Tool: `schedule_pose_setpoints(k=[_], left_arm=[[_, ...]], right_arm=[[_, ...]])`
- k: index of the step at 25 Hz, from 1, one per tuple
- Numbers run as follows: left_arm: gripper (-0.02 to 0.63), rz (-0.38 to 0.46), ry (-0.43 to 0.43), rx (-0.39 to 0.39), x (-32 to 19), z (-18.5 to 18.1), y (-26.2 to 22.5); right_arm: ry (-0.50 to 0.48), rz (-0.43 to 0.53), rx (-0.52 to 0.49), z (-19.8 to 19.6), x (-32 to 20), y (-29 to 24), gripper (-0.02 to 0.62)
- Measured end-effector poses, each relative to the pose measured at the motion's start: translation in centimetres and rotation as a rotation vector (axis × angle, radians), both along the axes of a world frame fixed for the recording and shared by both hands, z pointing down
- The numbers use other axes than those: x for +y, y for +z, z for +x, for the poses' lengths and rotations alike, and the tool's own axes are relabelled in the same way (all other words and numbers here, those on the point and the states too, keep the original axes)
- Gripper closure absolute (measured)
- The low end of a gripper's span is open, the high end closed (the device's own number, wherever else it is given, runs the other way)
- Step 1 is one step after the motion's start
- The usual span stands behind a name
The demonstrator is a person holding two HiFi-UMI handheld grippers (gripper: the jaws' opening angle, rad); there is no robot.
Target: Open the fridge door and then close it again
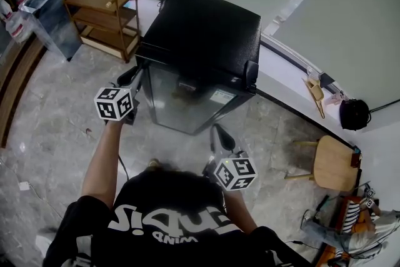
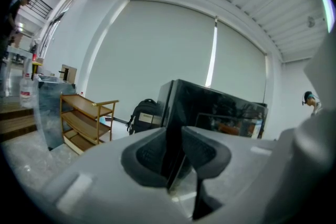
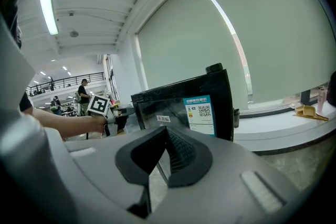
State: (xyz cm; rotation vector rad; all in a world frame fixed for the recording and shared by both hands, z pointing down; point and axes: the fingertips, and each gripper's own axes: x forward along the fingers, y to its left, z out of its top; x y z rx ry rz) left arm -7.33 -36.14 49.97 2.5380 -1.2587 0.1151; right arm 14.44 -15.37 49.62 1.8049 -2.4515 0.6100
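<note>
Since the hinge (image 1: 251, 69) sits right, my left claw (image 2: 176, 135) is clamped on the free edge of the fridge door (image 1: 187, 100) for leverage; right claw (image 3: 167, 131) closed, empty, held back.

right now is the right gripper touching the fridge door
Apart. The right gripper view shows the right gripper with its jaws shut, well short of the fridge door, whose labelled front stands clear beyond the tips.
</note>
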Motion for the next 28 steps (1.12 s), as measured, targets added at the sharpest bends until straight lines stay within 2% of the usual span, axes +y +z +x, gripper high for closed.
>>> schedule_pose_setpoints(k=[3, 9, 21, 28], left_arm=[[0.529, 0.014, -0.007, -0.008, 0.3, 0.0, -0.2], [0.540, 0.044, 0.046, -0.008, 3.2, 0.8, -1.2], [0.543, 0.063, 0.064, 0.009, 10.5, -0.5, -2.9], [0.551, 0.060, 0.030, -0.003, 14.2, -1.5, -2.4]], right_arm=[[0.004, 0.000, 0.002, 0.3, -0.1, 0.1, 0.598], [0.000, -0.001, -0.003, 0.3, -0.4, 0.3, 0.598], [-0.072, 0.010, -0.007, -1.8, -2.2, 0.3, 0.598], [-0.119, 0.016, 0.004, -3.1, -2.5, 0.1, 0.598]])
